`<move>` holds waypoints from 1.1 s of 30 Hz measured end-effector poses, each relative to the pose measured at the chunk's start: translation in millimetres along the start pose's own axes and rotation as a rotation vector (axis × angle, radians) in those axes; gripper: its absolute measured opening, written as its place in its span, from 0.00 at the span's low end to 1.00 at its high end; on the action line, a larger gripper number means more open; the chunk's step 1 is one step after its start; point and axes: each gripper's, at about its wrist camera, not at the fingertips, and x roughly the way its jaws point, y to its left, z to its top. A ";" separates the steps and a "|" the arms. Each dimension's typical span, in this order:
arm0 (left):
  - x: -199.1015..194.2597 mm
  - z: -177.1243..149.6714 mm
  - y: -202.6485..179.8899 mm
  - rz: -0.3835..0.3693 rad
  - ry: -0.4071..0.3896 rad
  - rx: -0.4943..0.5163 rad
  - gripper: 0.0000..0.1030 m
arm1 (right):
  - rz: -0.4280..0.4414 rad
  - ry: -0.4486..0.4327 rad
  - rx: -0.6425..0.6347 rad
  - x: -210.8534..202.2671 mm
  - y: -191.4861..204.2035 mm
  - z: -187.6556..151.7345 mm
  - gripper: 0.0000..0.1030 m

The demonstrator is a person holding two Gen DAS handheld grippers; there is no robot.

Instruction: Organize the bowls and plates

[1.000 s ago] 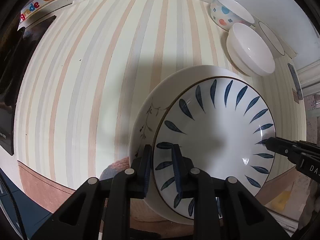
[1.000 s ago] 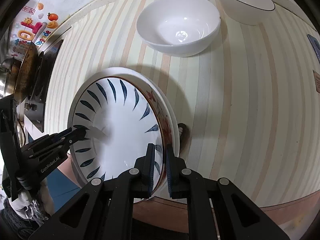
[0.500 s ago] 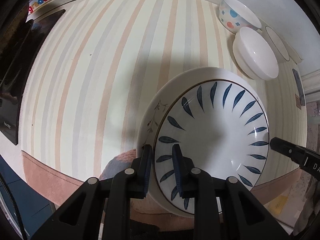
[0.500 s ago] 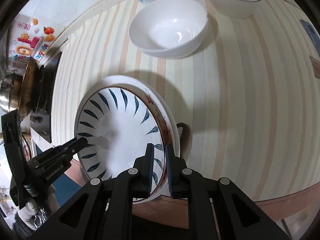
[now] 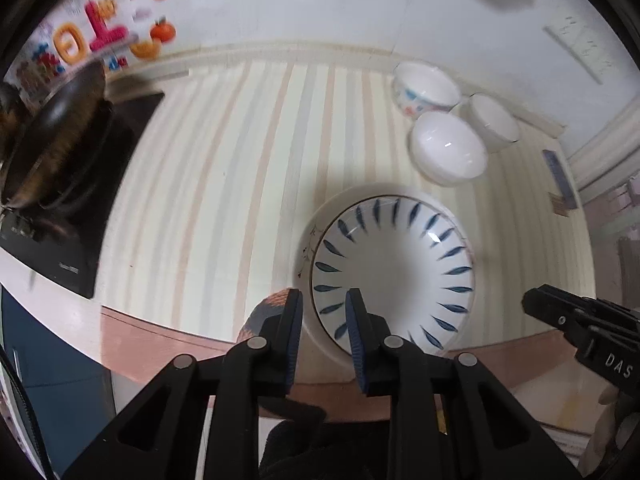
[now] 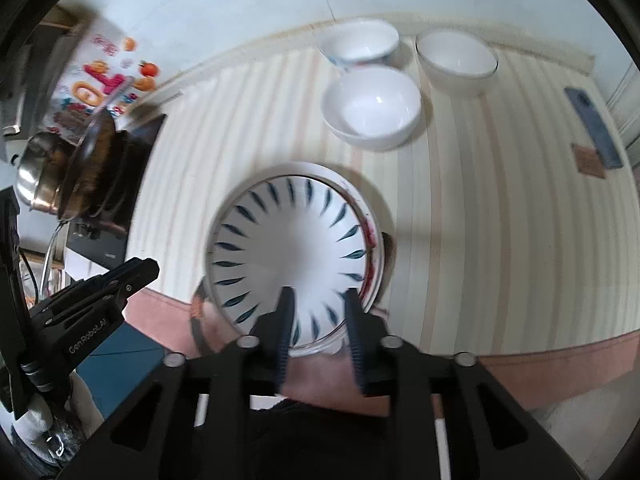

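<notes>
Both tools open, off the plates
Left tool (image 5: 323, 312) and right tool (image 6: 316, 308) gape empty above leaf plate (image 5: 394, 276) stacked on white plate (image 5: 310, 240); bowls (image 6: 372, 108) behind on table (image 5: 224, 184).

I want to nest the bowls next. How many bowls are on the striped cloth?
3, grouped at the far side: a spotted bowl, a dark-rimmed bowl beside it, a plain white bowl nearer the stacked plates.

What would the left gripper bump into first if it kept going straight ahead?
Probably the blue-leaf plate: the open left gripper points at its near rim, fingers astride it. Depth is unclear.
</notes>
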 end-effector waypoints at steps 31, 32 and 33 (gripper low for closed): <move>-74.1 -36.5 -23.9 0.006 -0.171 0.042 0.69 | 0.004 -0.200 0.018 -110.9 22.4 -66.6 0.73; -69.4 -30.6 -25.7 0.006 -0.169 0.037 0.69 | 0.003 -0.190 0.025 -105.3 14.5 -56.1 0.73; -62.7 -21.9 -29.0 0.010 -0.168 0.030 0.69 | 0.009 -0.183 0.032 -99.5 5.8 -45.4 0.73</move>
